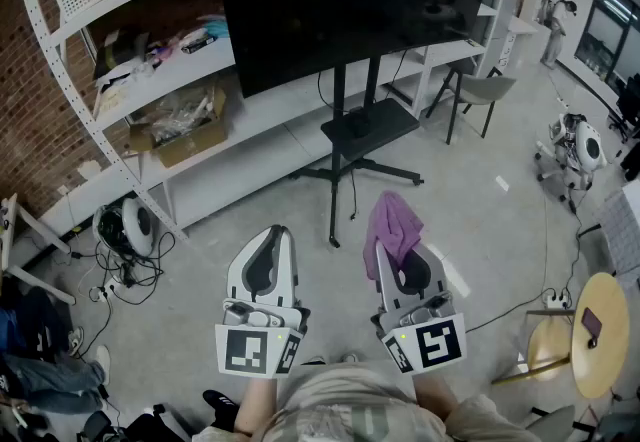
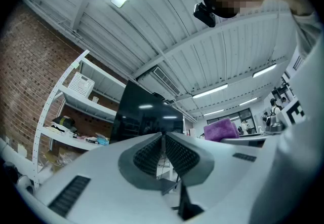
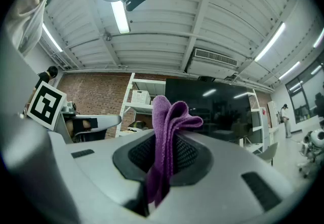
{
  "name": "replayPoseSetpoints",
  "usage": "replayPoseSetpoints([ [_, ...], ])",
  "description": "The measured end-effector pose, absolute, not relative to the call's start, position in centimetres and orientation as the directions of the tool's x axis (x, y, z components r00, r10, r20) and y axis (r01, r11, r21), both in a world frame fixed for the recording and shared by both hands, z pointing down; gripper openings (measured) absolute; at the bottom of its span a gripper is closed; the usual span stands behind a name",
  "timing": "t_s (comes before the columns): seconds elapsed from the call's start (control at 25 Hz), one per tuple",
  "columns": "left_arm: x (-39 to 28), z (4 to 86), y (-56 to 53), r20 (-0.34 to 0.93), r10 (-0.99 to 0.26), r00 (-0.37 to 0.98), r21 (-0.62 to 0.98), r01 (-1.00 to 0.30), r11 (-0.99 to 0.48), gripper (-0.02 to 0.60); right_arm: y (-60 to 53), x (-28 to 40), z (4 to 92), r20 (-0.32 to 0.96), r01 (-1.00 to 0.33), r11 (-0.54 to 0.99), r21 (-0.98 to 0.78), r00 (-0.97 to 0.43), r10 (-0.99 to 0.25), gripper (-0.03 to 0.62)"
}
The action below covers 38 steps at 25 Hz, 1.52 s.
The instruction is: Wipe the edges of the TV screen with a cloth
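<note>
The concrete floor (image 1: 480, 220) carries a TV stand (image 1: 362, 170), a chair (image 1: 481, 93) and cables (image 1: 135, 272).

Bright, even indoor light comes from ceiling tube lamps (image 3: 120, 16), at eleven o'clock in the right gripper view. The dark TV screen (image 3: 212, 101) mirrors faint lamp streaks. Shadows on the floor (image 1: 200, 270) are weak. Both gripper views bend strongly, darken at their rims, and blur the nearest foreground.

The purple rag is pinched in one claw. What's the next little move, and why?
Probably carry the right claw forward toward the lower edge of the TV screen: it is shut on the purple cloth, but the screen stands ahead, apart from it. The left claw is shut and empty.
</note>
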<state>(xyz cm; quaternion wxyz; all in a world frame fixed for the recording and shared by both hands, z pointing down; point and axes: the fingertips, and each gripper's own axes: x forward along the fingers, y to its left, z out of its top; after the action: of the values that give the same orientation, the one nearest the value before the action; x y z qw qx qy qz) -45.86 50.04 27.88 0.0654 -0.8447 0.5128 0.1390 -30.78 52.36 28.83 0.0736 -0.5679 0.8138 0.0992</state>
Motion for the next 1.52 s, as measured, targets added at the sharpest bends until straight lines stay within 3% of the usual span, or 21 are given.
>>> replayPoseSetpoints([
  [0.68,-44.9,28.9,48.4,-0.287,-0.866,0.411,0.058,-0.894,-0.444,0.035,51.8,-29.2,29.5,-0.242,-0.912,0.396,0.110,-0.411,-0.879,0.055],
  [0.96,-43.6,29.8,46.4,-0.261,-0.862,0.434,-0.007,-0.894,-0.448,0.035,50.2,-28.1,32.9,-0.163,-0.899,0.434,0.056,-0.437,-0.884,0.055],
  [1.52,-42.6,31.7,29.4,-0.331,-0.831,0.446,0.026,-0.876,-0.481,0.035,33.7,-26.5,34.1,-0.189,-0.915,0.383,0.124,-0.401,-0.896,0.055],
])
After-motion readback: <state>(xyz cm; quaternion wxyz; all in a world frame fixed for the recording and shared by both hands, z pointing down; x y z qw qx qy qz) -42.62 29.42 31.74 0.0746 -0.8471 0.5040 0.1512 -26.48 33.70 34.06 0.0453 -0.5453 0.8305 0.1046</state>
